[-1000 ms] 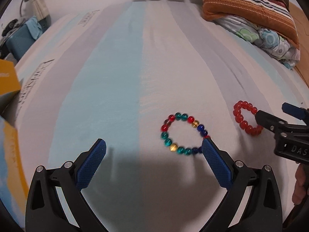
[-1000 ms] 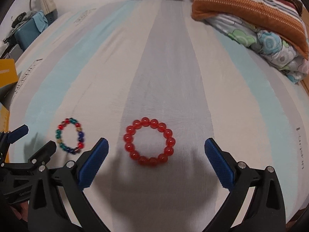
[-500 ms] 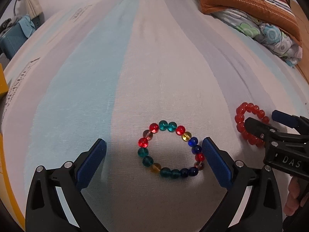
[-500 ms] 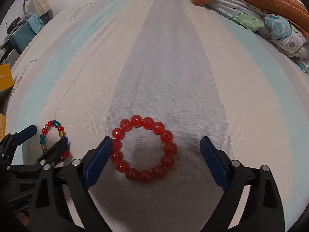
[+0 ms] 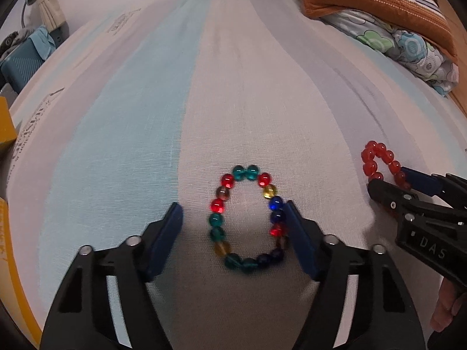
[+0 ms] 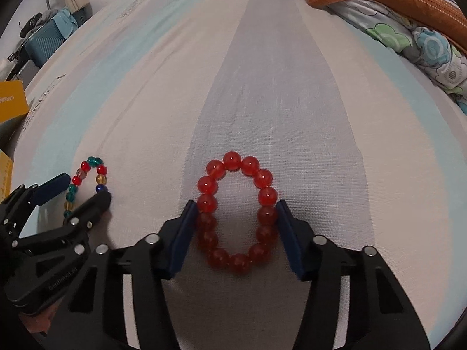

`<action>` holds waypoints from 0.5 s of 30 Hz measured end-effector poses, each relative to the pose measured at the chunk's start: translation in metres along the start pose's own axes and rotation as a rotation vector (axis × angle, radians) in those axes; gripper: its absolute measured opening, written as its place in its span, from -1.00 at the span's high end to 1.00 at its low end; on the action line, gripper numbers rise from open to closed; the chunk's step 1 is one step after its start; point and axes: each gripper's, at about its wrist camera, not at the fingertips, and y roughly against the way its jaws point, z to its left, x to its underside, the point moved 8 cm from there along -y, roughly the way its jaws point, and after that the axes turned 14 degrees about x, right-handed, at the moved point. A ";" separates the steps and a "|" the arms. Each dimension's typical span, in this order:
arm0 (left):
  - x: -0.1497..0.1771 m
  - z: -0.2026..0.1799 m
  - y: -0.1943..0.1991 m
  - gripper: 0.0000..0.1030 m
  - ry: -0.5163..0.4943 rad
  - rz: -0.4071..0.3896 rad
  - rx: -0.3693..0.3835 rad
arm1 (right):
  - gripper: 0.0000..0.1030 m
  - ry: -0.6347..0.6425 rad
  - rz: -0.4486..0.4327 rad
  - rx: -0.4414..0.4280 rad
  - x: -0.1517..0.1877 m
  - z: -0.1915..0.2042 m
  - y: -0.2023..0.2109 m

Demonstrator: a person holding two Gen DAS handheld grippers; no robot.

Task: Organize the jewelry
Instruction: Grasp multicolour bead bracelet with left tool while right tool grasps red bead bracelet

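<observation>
Lying between each hand-held gripper's pads: multicolored bracelet in left, red bracelet squeezed by right.

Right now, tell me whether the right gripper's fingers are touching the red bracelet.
Touching. The right wrist view shows both fingers of the right gripper pressed against the red bracelet, one on each side, no gap, with the ring squeezed into an oval.

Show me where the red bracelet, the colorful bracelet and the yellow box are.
red bracelet (image 6: 232, 160), right wrist view, top bead of the ring.
colorful bracelet (image 5: 216, 206), left wrist view, red bead on its left side.
yellow box (image 6: 11, 103), right wrist view, front face.
</observation>
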 end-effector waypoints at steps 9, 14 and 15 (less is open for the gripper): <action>-0.001 -0.005 0.009 0.81 -0.042 0.002 0.026 | 0.53 0.003 -0.022 -0.011 -0.001 -0.001 0.006; 0.000 -0.008 0.015 0.83 -0.053 -0.004 0.048 | 0.54 -0.012 -0.035 -0.015 -0.001 -0.004 0.011; 0.000 -0.009 0.017 0.83 -0.056 -0.007 0.051 | 0.57 -0.013 -0.037 -0.016 -0.001 -0.005 0.012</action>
